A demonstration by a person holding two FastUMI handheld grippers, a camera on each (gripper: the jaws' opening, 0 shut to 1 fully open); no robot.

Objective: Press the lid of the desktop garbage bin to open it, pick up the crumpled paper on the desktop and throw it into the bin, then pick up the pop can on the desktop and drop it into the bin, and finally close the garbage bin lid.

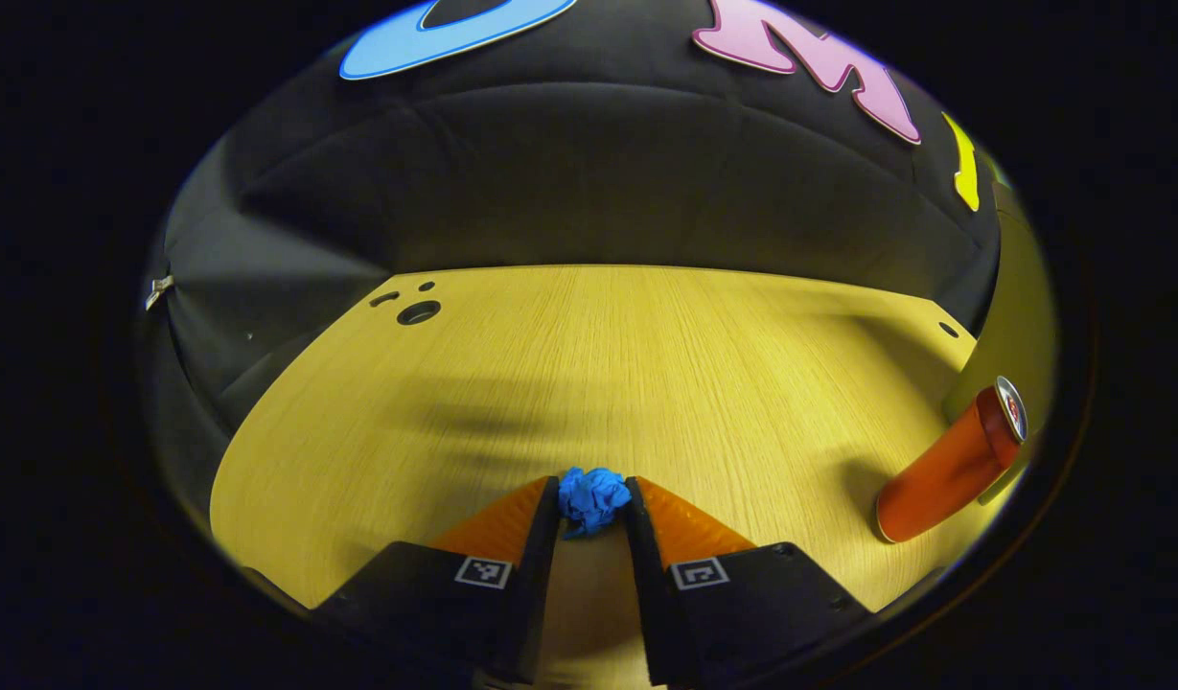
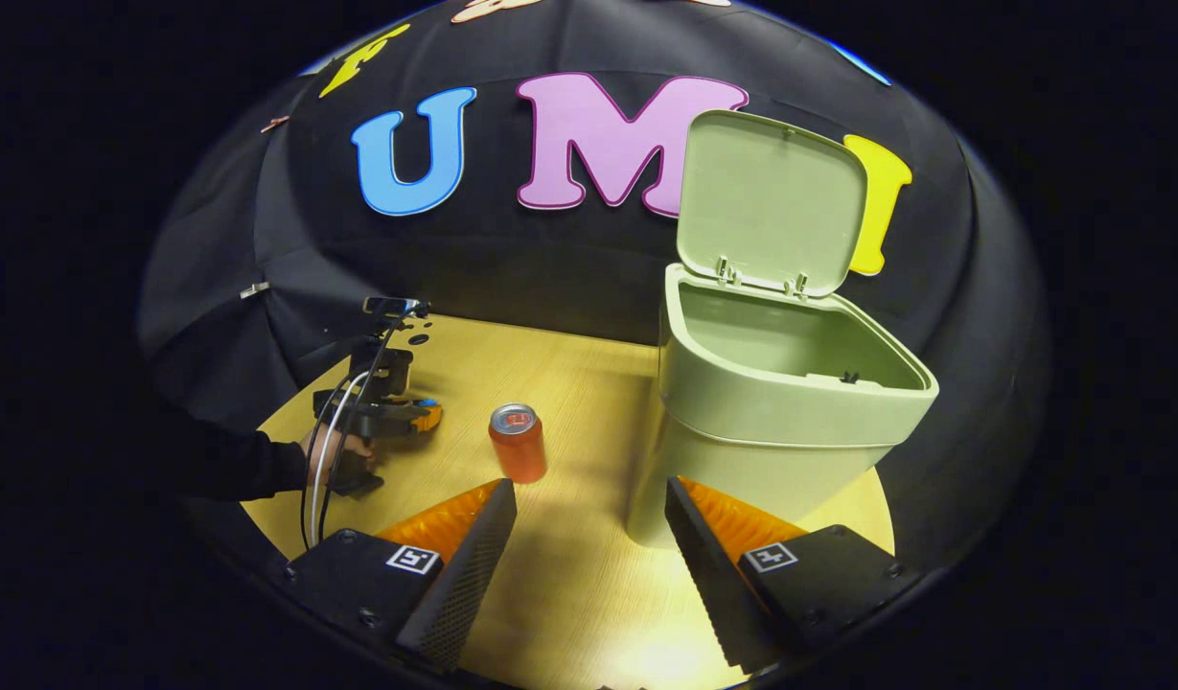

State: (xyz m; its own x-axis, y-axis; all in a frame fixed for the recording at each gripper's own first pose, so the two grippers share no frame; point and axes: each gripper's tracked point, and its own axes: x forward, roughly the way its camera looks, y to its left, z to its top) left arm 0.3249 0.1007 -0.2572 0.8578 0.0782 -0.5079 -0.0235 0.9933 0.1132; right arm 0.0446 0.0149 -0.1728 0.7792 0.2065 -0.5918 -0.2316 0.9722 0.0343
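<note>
Left tongs (image 1: 593, 508) are squeezing the blue crumpled paper (image 1: 593, 498) near the counter (image 1: 646, 364), the open bin (image 2: 780, 402) is sitting far right past the pop can (image 2: 518, 443), right tongs (image 2: 589, 537) are hanging wide.

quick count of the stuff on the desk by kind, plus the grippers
crumpled paper: 1, blue, pinched between the left gripper's fingers
pop can: 1, upright on the desk
garbage bin: 1, lid up
grippers: 2, left gripper and right gripper
total: 5
</note>
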